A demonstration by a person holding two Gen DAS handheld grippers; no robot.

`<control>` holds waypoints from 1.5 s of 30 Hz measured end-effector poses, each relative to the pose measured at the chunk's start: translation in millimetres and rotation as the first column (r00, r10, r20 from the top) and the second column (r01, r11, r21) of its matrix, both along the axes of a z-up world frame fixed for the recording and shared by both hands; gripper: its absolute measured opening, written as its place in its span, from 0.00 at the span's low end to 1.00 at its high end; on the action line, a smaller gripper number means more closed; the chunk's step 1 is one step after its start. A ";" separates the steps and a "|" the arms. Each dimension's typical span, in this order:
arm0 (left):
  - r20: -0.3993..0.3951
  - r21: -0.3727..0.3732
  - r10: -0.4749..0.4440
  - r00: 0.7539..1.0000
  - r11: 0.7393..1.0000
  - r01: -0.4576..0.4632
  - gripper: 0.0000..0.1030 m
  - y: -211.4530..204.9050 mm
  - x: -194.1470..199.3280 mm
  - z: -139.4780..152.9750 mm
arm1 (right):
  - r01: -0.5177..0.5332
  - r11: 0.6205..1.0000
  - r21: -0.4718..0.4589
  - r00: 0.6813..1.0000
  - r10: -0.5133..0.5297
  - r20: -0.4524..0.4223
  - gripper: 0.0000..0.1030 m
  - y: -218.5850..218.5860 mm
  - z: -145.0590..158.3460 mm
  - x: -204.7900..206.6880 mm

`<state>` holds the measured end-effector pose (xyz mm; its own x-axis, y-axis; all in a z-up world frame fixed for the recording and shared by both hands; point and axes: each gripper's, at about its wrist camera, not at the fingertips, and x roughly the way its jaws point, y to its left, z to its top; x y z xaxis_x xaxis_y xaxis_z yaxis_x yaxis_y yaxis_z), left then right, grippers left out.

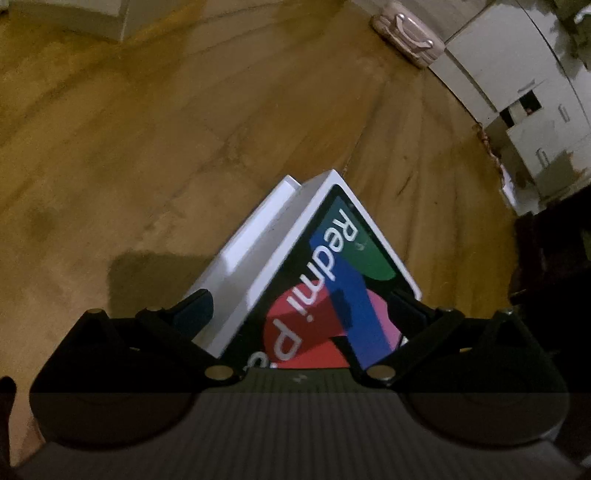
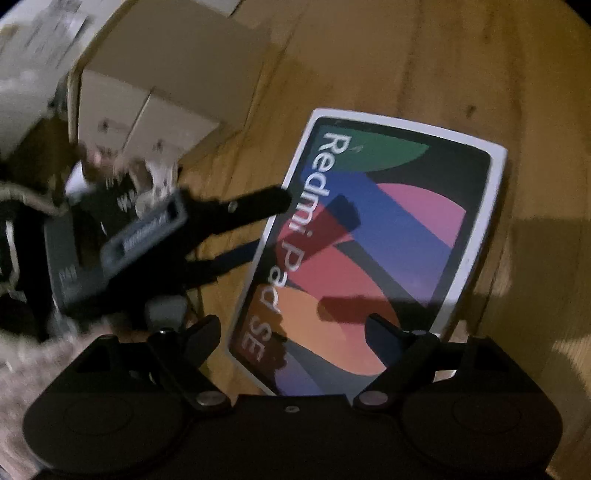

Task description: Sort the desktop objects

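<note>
Flat white cardboard tablet box point(image 2: 373, 240), lid printed with green, blue, pink, red and orange shapes on black and the lettering "Redmi Pad SE": held off the wooden surface point(image 2: 424, 66), tilted up on one long side, printed face turned toward the right wrist camera. In the left wrist view the same box shows edge-on, and the lid point(image 1: 332, 273) appears to sit slightly out of line with the white tray point(image 1: 251, 251) beneath it, a pale strip of tray exposed along one side; whether the two parts are separating cannot be told. Left tool point(image 1: 301, 306): its two black fingers bracket the box at its near end, one against the white underside, one against the printed face, pinching it across its thin dimension; the grip probably explains why the box stays raised and angled rather than lying flat. The same tool appears blurred at the left of the right wrist view, its upper finger point(image 2: 258, 205) reaching the lettered edge. Right tool point(image 2: 291, 332): spread wide, nothing clamped; the box's near corner lies between the fingers but the pads stand clear of it, probably waiting to take a second hold or to steady the lid. Surroundings: pale cardboard carton point(image 2: 166, 92) beside the box on the wooden tabletop; a pink hard-shell suitcase point(image 1: 408, 33) and white cabinets point(image 1: 524, 96) far off, on the room's edge.
</note>
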<state>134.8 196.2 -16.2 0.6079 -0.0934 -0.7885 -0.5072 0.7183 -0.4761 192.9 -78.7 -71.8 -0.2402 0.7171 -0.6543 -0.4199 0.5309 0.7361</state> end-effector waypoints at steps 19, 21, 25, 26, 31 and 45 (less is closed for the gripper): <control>-0.064 0.054 -0.087 0.994 0.994 0.091 0.98 -7.8 -36.9 -4.6 | 0.184 0.961 -0.206 0.981 -0.194 -0.028 0.87 -31.0 -50.8 15.4; -0.042 0.053 -0.108 0.993 0.993 0.110 0.98 -9.2 -36.6 -2.8 | 0.146 0.970 -0.192 0.988 -0.154 -0.026 0.87 -23.9 -53.3 10.2; -0.059 0.055 -0.123 0.991 0.990 0.126 0.98 -12.9 -34.6 -10.3 | 0.109 0.979 -0.170 0.990 -0.123 -0.071 0.87 -14.4 -58.7 5.4; -0.060 0.056 -0.125 0.990 0.990 0.128 0.98 -13.1 -34.4 -11.8 | 0.102 0.981 -0.163 0.991 -0.115 -0.072 0.88 -13.4 -58.2 4.9; -0.036 0.029 -0.112 0.993 0.993 0.113 0.98 -7.4 -34.5 -14.2 | 0.110 0.982 -0.155 0.989 -0.124 -0.082 0.87 -17.2 -55.0 4.9; -0.107 0.147 -0.128 0.986 0.979 0.143 0.98 -13.4 -20.1 -5.3 | 0.126 0.990 -0.068 0.988 -0.132 -0.086 0.87 -14.7 -36.9 5.4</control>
